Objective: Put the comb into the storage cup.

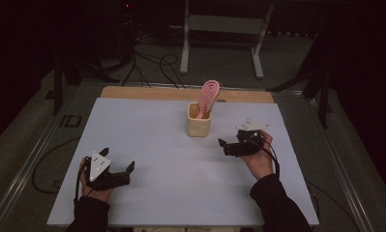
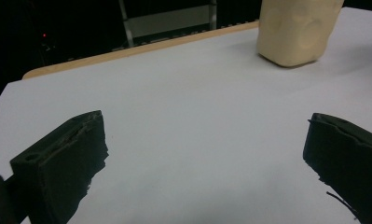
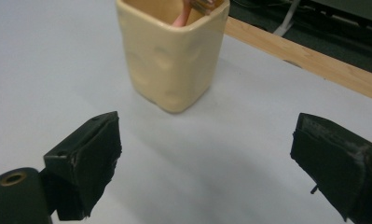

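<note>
Near the far middle of the white worktop (image 1: 147, 130) stood a cream cup (image 1: 199, 125), upright, with a pink brush (image 1: 208, 96) leaning out of it toward the far right. The right gripper (image 1: 223, 146) lay just right of the cup and a little nearer the person, apart from it; its jaws were spread wide and held nothing. In the right gripper view the cup (image 3: 172, 51) sat ahead between the jaws, bare worktop (image 3: 230, 154) lying between them and it, with the pink handle (image 3: 181, 17) showing inside the rim. The left gripper (image 1: 117, 160) rested at the near left, well apart from the cup, its jaws also wide open and empty. In the left gripper view the cup (image 2: 298, 30) stood off at the far right. A wooden strip (image 1: 181, 93) ran along the worktop's far edge. Beyond it, cables (image 1: 152, 67) trailed over the floor beside a grey frame (image 1: 224, 29).
</note>
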Tool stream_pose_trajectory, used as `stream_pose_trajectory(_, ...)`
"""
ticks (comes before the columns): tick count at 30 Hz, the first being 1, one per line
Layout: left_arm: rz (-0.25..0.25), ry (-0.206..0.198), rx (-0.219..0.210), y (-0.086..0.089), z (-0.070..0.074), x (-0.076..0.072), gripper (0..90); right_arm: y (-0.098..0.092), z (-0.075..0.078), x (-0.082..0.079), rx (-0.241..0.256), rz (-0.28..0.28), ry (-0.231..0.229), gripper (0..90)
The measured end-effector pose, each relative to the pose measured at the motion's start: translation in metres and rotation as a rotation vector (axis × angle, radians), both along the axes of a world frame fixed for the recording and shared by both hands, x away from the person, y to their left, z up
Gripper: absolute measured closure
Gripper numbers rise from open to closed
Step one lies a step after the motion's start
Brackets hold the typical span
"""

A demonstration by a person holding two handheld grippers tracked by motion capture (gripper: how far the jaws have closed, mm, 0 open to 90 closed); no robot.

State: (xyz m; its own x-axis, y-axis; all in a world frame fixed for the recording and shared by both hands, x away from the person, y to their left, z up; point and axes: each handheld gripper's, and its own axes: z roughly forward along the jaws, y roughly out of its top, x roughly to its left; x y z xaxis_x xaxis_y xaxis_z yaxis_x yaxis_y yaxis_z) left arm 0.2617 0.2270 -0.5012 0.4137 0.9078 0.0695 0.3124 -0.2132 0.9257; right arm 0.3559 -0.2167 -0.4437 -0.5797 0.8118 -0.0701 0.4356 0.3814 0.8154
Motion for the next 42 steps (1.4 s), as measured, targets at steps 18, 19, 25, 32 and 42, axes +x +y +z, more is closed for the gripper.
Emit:
stream_pose_trajectory(18, 0.011, 0.001, 0.003, 0.006, 0.002, -0.002, 0.1, -0.039, -0.013, -0.054, 0.098, -0.065, -0.11, 8.4)
stream_pose_trajectory(19, 0.008, 0.0, 0.006, 0.007, 0.002, -0.002, 0.1, -0.041, -0.014, -0.057, 0.103, -0.07, -0.116, 8.4)
stream_pose_trajectory(25, -0.005, 0.001, -0.008, 0.009, 0.003, -0.004, 0.1, -0.053, -0.026, -0.07, 0.159, -0.072, -0.154, 8.4)
stream_pose_trajectory(32, -0.013, -0.011, -0.021, 0.013, 0.005, -0.005, 0.1, -0.061, -0.035, -0.077, 0.209, -0.078, -0.191, 8.4)
stream_pose_trajectory(42, -0.049, -0.023, -0.03, 0.013, 0.007, -0.007, 0.1, -0.077, -0.042, -0.089, 0.252, -0.128, -0.232, 8.4)
